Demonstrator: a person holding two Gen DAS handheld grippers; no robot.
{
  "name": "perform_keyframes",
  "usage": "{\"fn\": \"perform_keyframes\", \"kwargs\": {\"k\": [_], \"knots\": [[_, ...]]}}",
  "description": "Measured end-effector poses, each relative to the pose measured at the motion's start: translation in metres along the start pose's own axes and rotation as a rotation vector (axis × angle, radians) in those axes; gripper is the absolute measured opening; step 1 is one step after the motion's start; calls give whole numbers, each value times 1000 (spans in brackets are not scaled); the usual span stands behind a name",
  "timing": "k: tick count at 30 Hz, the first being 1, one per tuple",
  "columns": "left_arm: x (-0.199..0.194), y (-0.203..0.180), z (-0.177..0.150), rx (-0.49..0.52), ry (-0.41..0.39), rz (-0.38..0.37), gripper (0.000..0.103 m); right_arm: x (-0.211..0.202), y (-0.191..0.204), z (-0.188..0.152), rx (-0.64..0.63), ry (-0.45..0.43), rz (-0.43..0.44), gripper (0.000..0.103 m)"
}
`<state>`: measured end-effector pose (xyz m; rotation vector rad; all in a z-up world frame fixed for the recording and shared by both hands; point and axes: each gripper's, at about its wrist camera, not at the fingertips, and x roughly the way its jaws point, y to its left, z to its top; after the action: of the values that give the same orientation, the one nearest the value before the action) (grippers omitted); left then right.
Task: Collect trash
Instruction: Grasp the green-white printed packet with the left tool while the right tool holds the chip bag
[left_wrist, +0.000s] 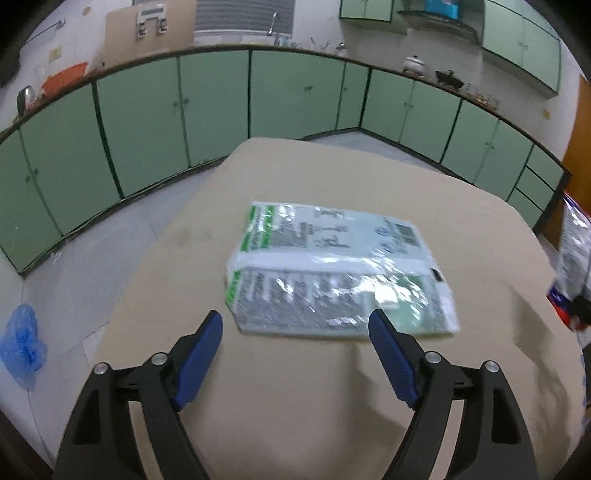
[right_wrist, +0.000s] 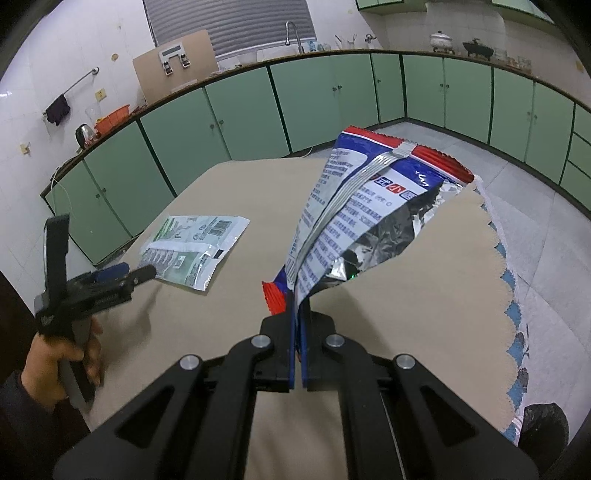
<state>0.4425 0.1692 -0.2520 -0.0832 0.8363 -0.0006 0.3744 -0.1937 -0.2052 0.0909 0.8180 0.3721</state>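
Note:
A flat green-and-white plastic wrapper (left_wrist: 332, 269) lies on the beige tablecloth (left_wrist: 295, 387). My left gripper (left_wrist: 295, 325) is open, its blue pads just short of the wrapper's near edge. In the right wrist view the same wrapper (right_wrist: 192, 251) lies left of centre, with the left gripper (right_wrist: 140, 273) beside it. My right gripper (right_wrist: 297, 314) is shut on the bottom edge of a red, white and blue snack bag (right_wrist: 362, 210), which stands up above the table, torn open with its silver lining showing. That bag shows at the far right of the left wrist view (left_wrist: 572, 258).
Green cabinets (left_wrist: 214, 107) run along the walls behind the table. A blue plastic bag (left_wrist: 22, 339) lies on the floor at left. A black bin bag (right_wrist: 543, 424) sits by the table's right edge. The tablecloth's scalloped edge (right_wrist: 506, 266) hangs at right.

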Motion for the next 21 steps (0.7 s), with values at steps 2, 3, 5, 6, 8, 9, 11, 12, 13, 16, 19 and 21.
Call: {"fn": "perform_keyframes", "kwargs": {"k": [2,3,5,6,8,9,11,12,13,16,19,21], "knots": [[17,3,3,-4,75,-7,86,0,0,0,-1,3,0,1],[22,-2,4,10,95,-22,98,0,0,0,-4,5,-1,1],[31,-11,10,62,122,-9,98,-1,1,1,-7,5,-4,1],[31,-11,12,63,124,-13,98,-1,0,1,-6,6,-4,1],[30,-7,15,54,107,-26,87,-4,-1,1,-9,4,-8,1],[28,-5,18,55,89,-17,56,-6,-1,1,-10,3,-10,1],[24,5,22,42,76,-44,17,-9,-1,0,-12,2,-13,1],[24,10,23,29,91,-94,8,-12,-2,-1,-12,1,-16,1],[22,11,21,47,95,-100,4,-13,-2,-2,-12,1,-18,1],[13,-4,11,101,129,-198,3,-19,-2,-2,-5,-4,-21,1],[-3,-44,-10,236,138,-251,3,-27,0,-1,-4,-15,-25,1],[-16,-59,-20,264,129,-290,3,-35,-2,-3,-5,-24,-31,1]]}}
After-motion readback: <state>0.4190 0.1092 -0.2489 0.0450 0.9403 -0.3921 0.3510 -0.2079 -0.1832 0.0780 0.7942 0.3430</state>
